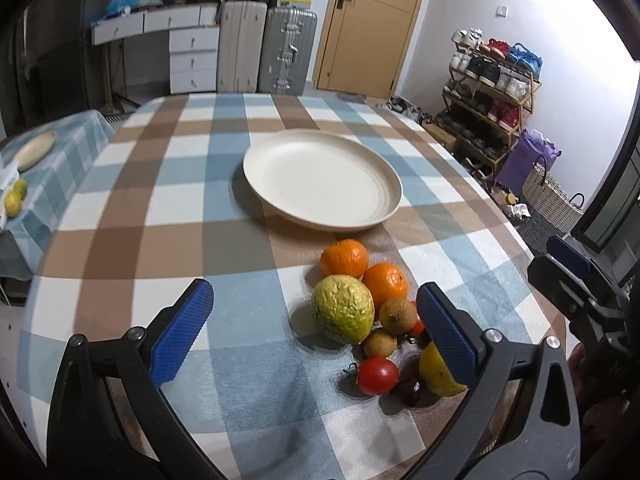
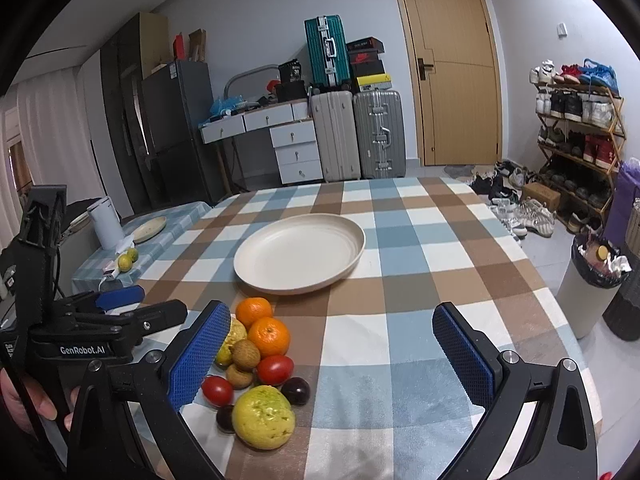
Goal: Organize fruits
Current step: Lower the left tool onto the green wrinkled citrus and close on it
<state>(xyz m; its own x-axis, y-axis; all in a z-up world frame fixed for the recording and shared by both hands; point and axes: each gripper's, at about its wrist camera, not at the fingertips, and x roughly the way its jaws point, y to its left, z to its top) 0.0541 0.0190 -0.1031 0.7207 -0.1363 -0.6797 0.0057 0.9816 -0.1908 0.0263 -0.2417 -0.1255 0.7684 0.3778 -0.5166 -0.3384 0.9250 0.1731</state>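
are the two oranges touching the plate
Apart. The right wrist view shows bare tablecloth between the rear orange and the plate; the front orange sits nearer still to the camera.

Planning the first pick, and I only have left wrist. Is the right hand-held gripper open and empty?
Observer: Yes. The right hand-held gripper is open, with nothing between its fingers.
Operator: Yellow fruit behind my right finger: is it whole?
Observer: It looks whole. The yellow fruit sits at the near end of the pile, beside a plum.
Operator: How many tomatoes?
Observer: Two tomatoes. The second lies further left, by the blue finger.
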